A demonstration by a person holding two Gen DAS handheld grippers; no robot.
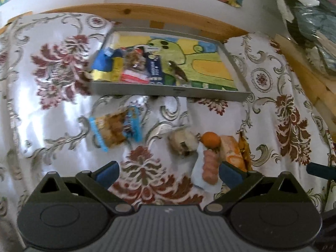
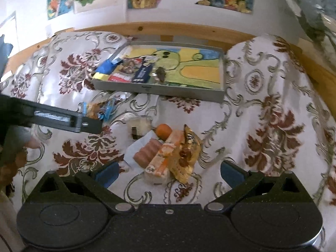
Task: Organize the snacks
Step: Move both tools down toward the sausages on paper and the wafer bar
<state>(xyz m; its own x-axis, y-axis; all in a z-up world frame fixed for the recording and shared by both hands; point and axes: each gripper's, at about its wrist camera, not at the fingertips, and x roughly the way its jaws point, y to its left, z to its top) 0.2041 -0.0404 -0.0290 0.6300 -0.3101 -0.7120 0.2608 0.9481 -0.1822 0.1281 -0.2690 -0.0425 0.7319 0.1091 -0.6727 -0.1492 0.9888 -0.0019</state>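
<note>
Now both tools hang spread wide over a surface draped in a shiny white cloth (image 1: 52, 113) with dark red floral print; I cannot tell what lies beneath it. The left tool (image 1: 169, 173) holds nothing. Toward the cloth's left lies a blue-edged snack packet with a brown picture (image 1: 115, 129). Beyond it, near the far wooden edge, sits a shallow grey tray with a yellow-green cartoon lining (image 2: 189, 93), with blue, yellow and red snack packs (image 2: 128, 71) crowding its left end and one small dark wrapped sweet (image 2: 160, 72) mid-tray. Near the cloth's middle lie a pale round wrapped snack (image 2: 139, 127), a small orange ball-shaped item (image 2: 163, 130), a pink ridged snack on white wrapping (image 2: 148, 152), an orange-and-white packet (image 2: 161, 163) and a crinkled golden wrapper (image 2: 185, 153), clustered touching. The right tool (image 2: 169, 173), gaping, grips nothing just before this cluster.
</note>
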